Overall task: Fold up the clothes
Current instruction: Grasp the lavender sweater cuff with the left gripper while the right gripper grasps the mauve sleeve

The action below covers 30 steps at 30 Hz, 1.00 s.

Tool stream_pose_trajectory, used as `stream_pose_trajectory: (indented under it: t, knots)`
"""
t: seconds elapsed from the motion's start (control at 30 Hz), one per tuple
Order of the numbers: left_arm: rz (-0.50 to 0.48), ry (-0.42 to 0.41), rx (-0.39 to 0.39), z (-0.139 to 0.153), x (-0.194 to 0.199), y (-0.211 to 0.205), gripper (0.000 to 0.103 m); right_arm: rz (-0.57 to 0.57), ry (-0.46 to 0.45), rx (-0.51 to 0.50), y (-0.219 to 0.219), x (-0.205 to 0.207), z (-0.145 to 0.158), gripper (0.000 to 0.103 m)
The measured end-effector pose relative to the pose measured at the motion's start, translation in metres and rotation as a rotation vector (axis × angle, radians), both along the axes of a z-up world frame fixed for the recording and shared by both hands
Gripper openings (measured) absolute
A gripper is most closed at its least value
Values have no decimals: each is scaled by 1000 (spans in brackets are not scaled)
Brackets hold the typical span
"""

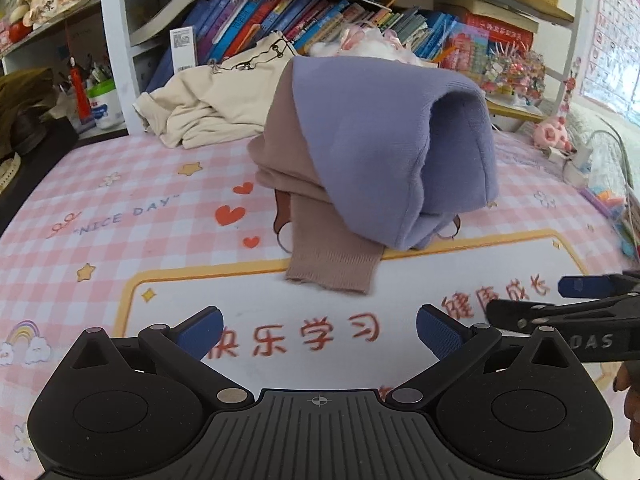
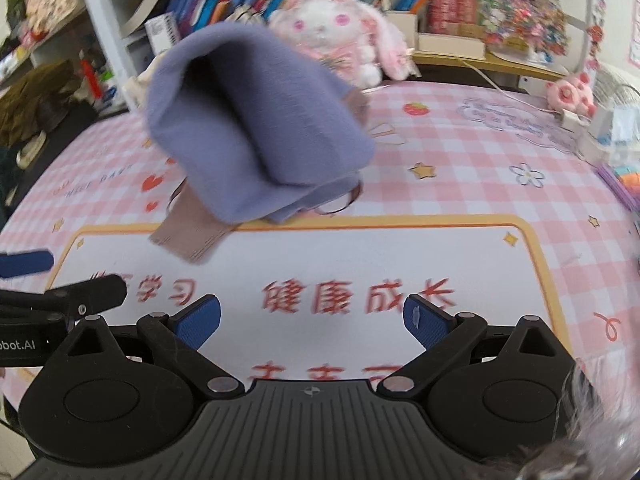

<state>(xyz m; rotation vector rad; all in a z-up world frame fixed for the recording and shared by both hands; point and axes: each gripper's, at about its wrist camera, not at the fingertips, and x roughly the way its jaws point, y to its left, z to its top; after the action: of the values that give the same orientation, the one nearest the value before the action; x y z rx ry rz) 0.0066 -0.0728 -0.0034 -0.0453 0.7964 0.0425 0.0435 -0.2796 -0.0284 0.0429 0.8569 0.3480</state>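
A folded purple garment [image 1: 392, 140] lies on top of a folded tan knit garment [image 1: 332, 256] on the pink checked table mat [image 1: 120, 200]. Both show in the right wrist view too, the purple one [image 2: 256, 120] above the tan cuff [image 2: 188, 236]. My left gripper [image 1: 320, 334] is open and empty, on the near side of the pile above the white panel. My right gripper [image 2: 312, 320] is open and empty, also short of the pile. Each gripper shows at the edge of the other's view [image 1: 560, 312] [image 2: 60, 292].
A crumpled beige garment [image 1: 208, 104] lies behind the pile on the left. A bookshelf [image 1: 320, 12] runs along the back. A white plush rabbit [image 2: 336, 28] and a pink toy [image 2: 568, 88] sit at the back right. Small clutter [image 1: 600, 184] lines the right edge.
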Motion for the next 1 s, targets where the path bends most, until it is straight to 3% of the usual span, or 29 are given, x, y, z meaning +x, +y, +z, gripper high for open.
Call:
stream_pose_trajectory:
  t: [0.1, 0.3, 0.43, 0.53, 0.67, 0.83, 0.87, 0.9, 0.93, 0.97, 1.0]
  knots:
    - [18, -35, 59, 6, 9, -11, 103, -50, 17, 82, -21, 14, 3, 98]
    - [-64, -130, 216, 15, 36, -49, 103, -126, 95, 264, -53, 47, 9, 98]
    - [-62, -130, 197, 15, 55, -59, 100, -148, 130, 381, -64, 63, 12, 98]
    - [-53, -150, 197, 15, 68, -61, 95, -196, 207, 572, -75, 78, 7, 97]
    - [-16, -144, 196, 10, 84, -53, 82, -296, 396, 965, -84, 102, -20, 96]
    - [17, -117, 209, 3, 88, -41, 79, -408, 476, 1092, -70, 132, -43, 94]
    - [17, -116, 217, 3, 88, -39, 79, -412, 484, 1105, -68, 135, -46, 89]
    - [13, -117, 226, 2, 87, -39, 76, -404, 489, 1115, -65, 137, -47, 75]
    - [9, -118, 234, 2, 86, -38, 65, -396, 493, 1124, -63, 138, -49, 62]
    - [3, -113, 238, 1, 85, -36, 58, -388, 498, 1134, -61, 139, -50, 39]
    - [-1, -102, 237, 1, 85, -34, 43, -380, 503, 1143, -59, 141, -52, 29]
